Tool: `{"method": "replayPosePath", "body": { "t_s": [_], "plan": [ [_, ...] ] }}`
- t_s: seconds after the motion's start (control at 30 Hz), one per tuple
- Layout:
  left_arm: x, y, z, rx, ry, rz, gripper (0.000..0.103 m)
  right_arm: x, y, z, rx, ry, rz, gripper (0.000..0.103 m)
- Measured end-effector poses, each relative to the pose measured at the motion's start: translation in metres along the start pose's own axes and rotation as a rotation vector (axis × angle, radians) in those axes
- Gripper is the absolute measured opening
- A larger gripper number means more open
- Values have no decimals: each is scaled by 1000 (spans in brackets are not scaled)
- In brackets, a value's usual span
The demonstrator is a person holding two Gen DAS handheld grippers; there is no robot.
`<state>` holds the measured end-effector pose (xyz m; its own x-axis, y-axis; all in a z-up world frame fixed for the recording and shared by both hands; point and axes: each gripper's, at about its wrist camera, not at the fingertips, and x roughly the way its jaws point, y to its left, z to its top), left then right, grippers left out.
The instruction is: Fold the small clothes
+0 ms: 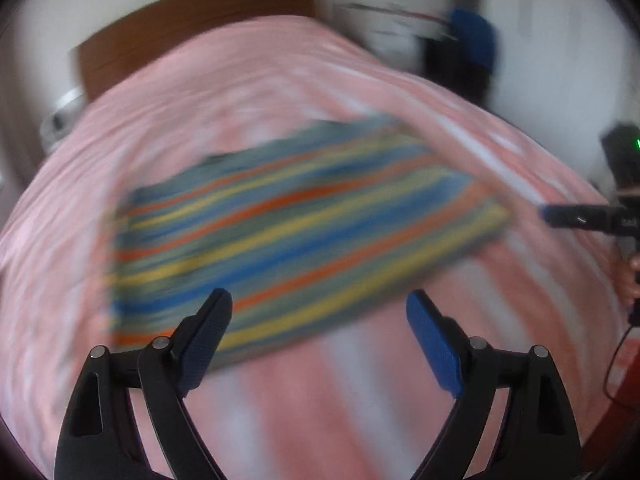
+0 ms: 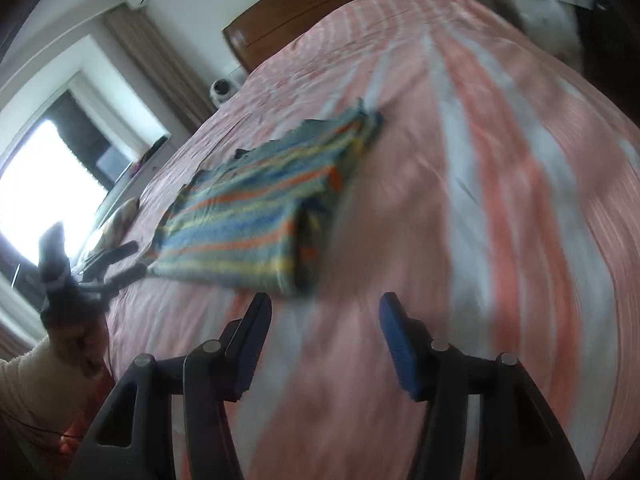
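A folded garment with blue, yellow, orange and grey stripes [image 1: 300, 232] lies flat on the pink and white striped bedcover [image 1: 280, 400]. My left gripper [image 1: 318, 300] hovers open over the garment's near edge, blue pads wide apart with nothing gripped. In the right wrist view the garment [image 2: 248, 216] shows a folded edge facing me, and my right gripper [image 2: 325, 300] stands open just short of it, over the bedcover [image 2: 500, 200]. The left gripper [image 2: 132, 260] appears open at the garment's left corner. The right gripper [image 1: 576, 216] shows at the garment's right end. Both views are motion-blurred.
A brown headboard [image 2: 320, 4] closes the far end of the bed. A bright window [image 2: 44, 176] and curtain are on the left, with a small white round device [image 2: 222, 90] beside the bed. A blurred blue and black shape [image 1: 472, 40] stands by the far wall. A sleeve [image 2: 32, 384] holds the left tool.
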<state>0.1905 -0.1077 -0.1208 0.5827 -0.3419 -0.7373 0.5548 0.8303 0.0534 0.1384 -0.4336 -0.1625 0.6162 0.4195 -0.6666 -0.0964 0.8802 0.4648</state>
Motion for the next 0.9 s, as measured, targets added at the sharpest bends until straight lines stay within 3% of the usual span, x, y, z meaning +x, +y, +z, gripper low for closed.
{"method": "replayPosePath", "body": {
  "t_s": [0.1, 0.23, 0.3, 0.33, 0.37, 0.5, 0.67, 0.7, 0.73, 0.8, 0.9],
  "plan": [
    [44, -71, 17, 170, 42, -49, 90, -8, -12, -13, 95, -51, 28, 56],
    [86, -120, 40, 274, 24, 3, 88, -11, -11, -2, 90, -58, 10, 56],
    [94, -132, 47, 290, 16, 1, 55, -8, -12, 17, 76, -55, 15, 56],
    [99, -137, 49, 302, 19, 14, 16, -5, -14, 29, 77, -53, 20, 56],
    [102, -138, 49, 306, 18, 62, 8, 2, -19, 45, 85, -52, 31, 56],
    [92, -119, 47, 203, -10, 9, 6, 62, -44, 113, 169, 17, 110, 56],
    [88, -112, 48, 140, -21, -31, 6, 156, -50, 166, 307, 140, 218, 55],
    [86, -109, 49, 119, -22, -46, 6, 169, -44, 171, 287, 161, 201, 47],
    [81, -102, 49, 80, -30, -65, 6, 182, -34, 176, 246, 181, 130, 18],
    [65, -81, 50, -8, -53, -92, 5, 190, -13, 183, 194, 178, 50, 14],
    [29, -21, 41, -204, -95, -124, 5, 178, 33, 196, 112, 124, 110, 14]
  ]
}}
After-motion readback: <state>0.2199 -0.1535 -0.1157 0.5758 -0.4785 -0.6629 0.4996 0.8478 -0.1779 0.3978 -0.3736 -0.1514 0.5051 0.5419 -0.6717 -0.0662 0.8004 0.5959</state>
